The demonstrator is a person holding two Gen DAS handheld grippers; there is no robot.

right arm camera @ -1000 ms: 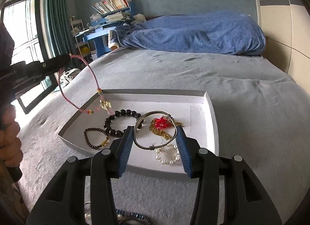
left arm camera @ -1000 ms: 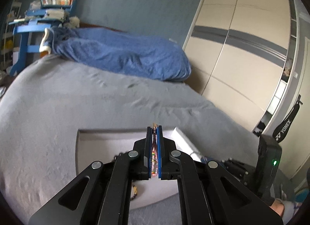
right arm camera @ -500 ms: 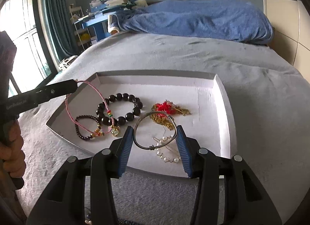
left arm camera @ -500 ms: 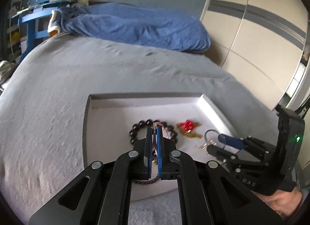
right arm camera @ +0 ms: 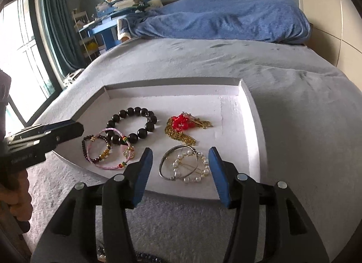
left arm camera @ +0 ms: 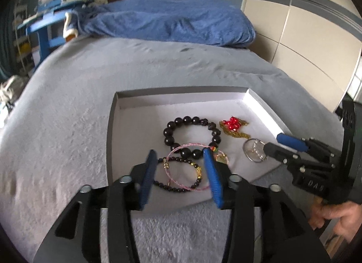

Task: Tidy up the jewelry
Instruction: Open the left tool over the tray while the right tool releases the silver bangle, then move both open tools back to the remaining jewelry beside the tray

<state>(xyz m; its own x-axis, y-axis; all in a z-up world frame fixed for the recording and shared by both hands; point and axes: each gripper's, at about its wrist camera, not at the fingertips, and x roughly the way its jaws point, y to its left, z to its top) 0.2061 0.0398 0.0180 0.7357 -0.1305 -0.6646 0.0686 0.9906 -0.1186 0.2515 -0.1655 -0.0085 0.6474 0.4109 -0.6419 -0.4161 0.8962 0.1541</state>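
Your left gripper [left arm camera: 181, 170] and right gripper [right arm camera: 179, 168], jaws just opening, stand apart, dropping pink cord bracelet [left arm camera: 178, 168] and silver bangle [right arm camera: 174, 165] into the tray [right arm camera: 255, 131].

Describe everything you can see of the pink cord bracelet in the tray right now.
The pink cord bracelet is a thin pink string loop with small red, yellow and green beads and a pale gold charm. It lies flat and slack on the white tray floor near the front left corner, draped over the small dark bead bracelet and touching the large black bead bracelet. The left gripper has just been opening; the cord sits between its pads, unpinched.
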